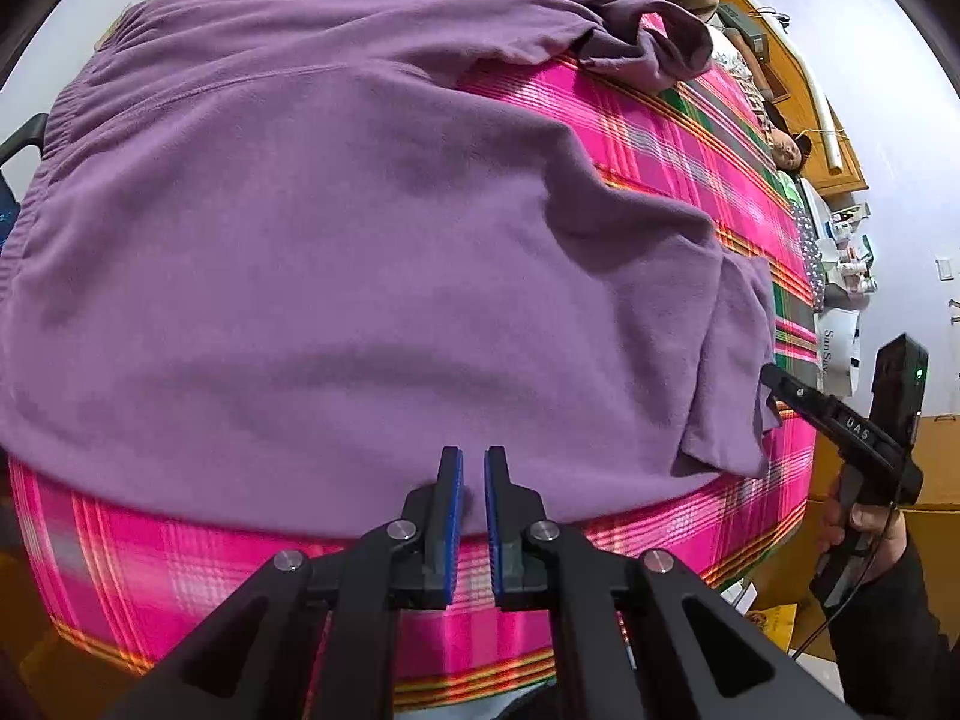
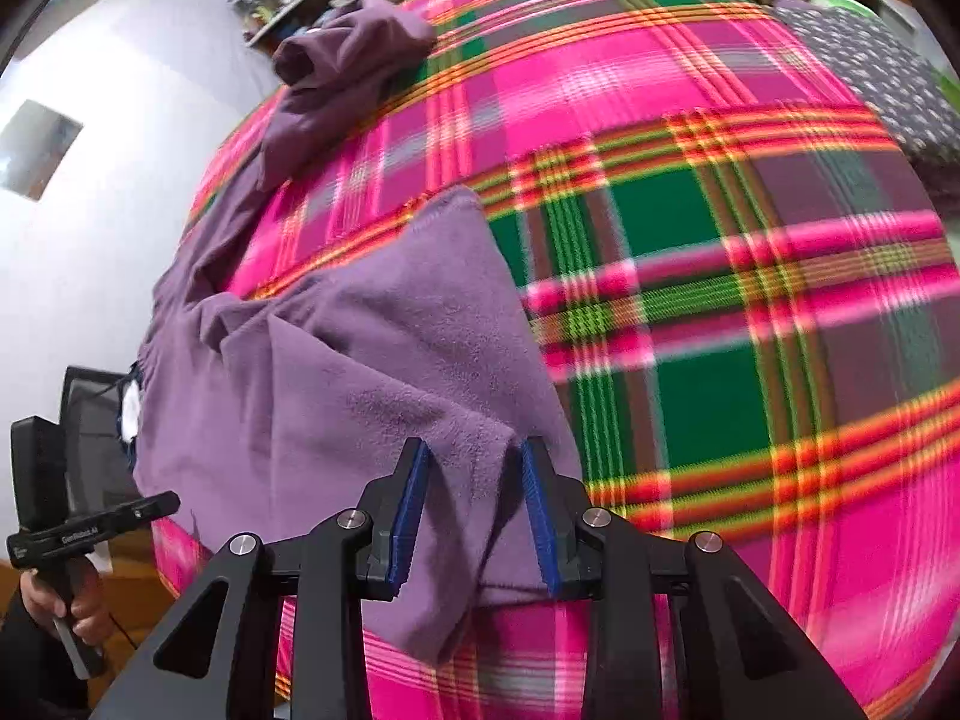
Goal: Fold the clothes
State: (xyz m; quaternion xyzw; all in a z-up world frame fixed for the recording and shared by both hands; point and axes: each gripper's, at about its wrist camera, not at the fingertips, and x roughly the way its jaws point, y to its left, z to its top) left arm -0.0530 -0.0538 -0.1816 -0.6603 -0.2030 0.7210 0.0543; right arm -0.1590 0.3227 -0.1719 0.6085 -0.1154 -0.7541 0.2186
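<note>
Left gripper (image 1: 473, 459): blue-padded fingers (image 1: 451, 504) nearly closed, narrow gap, at near edge of bed. Right gripper (image 2: 474, 450): fingers (image 2: 411, 498) spread apart, at bed's near edge. Each handle gripped by hand (image 2: 60, 600).

The far right of the blanket (image 2: 750, 192) is bare, with lots of room. The purple top (image 1: 360, 252) covers the near left. A bunched sleeve (image 2: 348, 54) and a pillow (image 2: 888, 78) sit far back.
</note>
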